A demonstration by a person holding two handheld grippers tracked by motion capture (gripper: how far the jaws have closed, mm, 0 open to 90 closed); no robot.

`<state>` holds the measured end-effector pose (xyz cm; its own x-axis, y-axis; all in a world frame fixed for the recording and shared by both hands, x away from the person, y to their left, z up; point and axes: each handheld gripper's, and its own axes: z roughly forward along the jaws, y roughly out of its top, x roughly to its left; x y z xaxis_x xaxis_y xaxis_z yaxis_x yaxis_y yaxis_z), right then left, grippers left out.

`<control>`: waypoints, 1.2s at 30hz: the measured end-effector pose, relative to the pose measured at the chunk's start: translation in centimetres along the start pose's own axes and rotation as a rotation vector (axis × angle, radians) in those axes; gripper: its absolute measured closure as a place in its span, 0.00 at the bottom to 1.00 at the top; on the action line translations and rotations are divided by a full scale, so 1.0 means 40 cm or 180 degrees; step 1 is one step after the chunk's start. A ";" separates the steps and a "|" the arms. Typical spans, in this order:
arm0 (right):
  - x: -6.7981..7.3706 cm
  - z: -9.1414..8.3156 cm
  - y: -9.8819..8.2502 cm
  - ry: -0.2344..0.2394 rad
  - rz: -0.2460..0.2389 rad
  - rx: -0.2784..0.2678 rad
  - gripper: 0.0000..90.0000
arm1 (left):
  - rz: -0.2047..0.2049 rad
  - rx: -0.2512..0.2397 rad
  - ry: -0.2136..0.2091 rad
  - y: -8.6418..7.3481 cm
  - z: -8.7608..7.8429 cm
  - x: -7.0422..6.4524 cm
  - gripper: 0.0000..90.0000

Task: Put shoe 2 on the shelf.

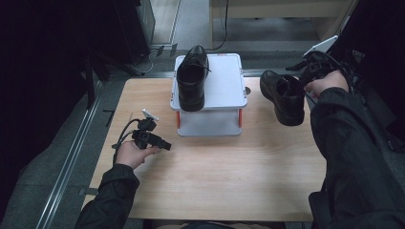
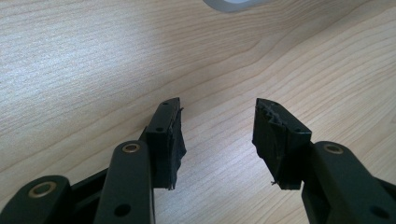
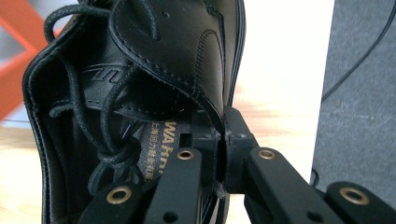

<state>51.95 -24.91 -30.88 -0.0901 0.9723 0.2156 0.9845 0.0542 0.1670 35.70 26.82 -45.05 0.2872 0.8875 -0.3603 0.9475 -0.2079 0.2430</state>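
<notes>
A black leather lace-up shoe (image 1: pixel 193 78) stands on the upper shelf of a small white two-tier rack (image 1: pixel 224 86). A second black shoe (image 1: pixel 283 97) hangs above the table's right side, held by my right gripper (image 1: pixel 305 86). In the right gripper view the jaws of my right gripper (image 3: pixel 220 140) pinch the side wall of that shoe (image 3: pixel 187 60) at its opening, one jaw inside and one outside. My left gripper (image 1: pixel 165 144) rests low over the wooden table at the left. Its black fingers (image 2: pixel 168 140) stand apart with only bare wood between them, so my left gripper (image 2: pixel 217 135) is open.
The wooden table (image 1: pixel 219 176) spreads wide in front of the rack. The rack's lower shelf (image 1: pixel 208 123) holds nothing. Cables and dark furniture lie on the floor beyond the far edge. A pale round object (image 2: pixel 231 3) pokes in at the top of the left gripper view.
</notes>
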 end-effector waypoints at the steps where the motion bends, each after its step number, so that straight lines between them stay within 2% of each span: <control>1: 0.009 -0.012 0.005 0.0012 -0.0021 -0.0004 0.97 | 0.0002 -0.0006 0.0000 0.000 0.000 0.000 0.58; 4: 0.028 -0.035 0.016 0.0020 -0.0054 -0.0048 0.97 | -0.0007 -0.0011 0.0002 -0.001 -0.001 0.001 0.58; 5: 0.053 -0.060 0.026 0.0005 -0.0091 -0.0089 0.97 | -0.0008 0.0006 -0.0007 -0.002 -0.002 0.001 0.58; 11: 0.114 -0.122 0.054 0.0003 -0.0161 -0.0221 0.97 | 0.0000 0.0001 -0.0009 -0.002 -0.003 0.003 0.58; 20: 0.215 -0.190 0.087 0.0001 -0.0322 -0.0417 0.97 | -0.0006 -0.0013 -0.0030 -0.002 -0.003 0.006 0.58; 23: 0.235 -0.194 0.092 0.0013 -0.0355 -0.0419 0.97 | -0.0011 -0.0023 -0.0036 -0.002 -0.003 0.006 0.58; 24: 0.262 -0.193 0.098 0.0035 -0.0388 -0.0423 0.97 | -0.0010 -0.0028 -0.0044 -0.003 -0.004 0.006 0.58; 30: 0.349 -0.172 0.109 -0.0008 -0.0561 -0.0365 0.97 | -0.0014 -0.0032 -0.0051 -0.003 -0.003 0.005 0.58; 36: 0.414 -0.146 0.114 0.0085 -0.0605 -0.0351 0.97 | -0.0016 -0.0039 -0.0068 -0.003 -0.006 0.005 0.58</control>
<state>54.08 -9.88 -20.93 -0.2779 0.9405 0.1955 0.9270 0.2093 0.3111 35.61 27.13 -44.96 0.2853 0.8796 -0.3806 0.9472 -0.1982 0.2520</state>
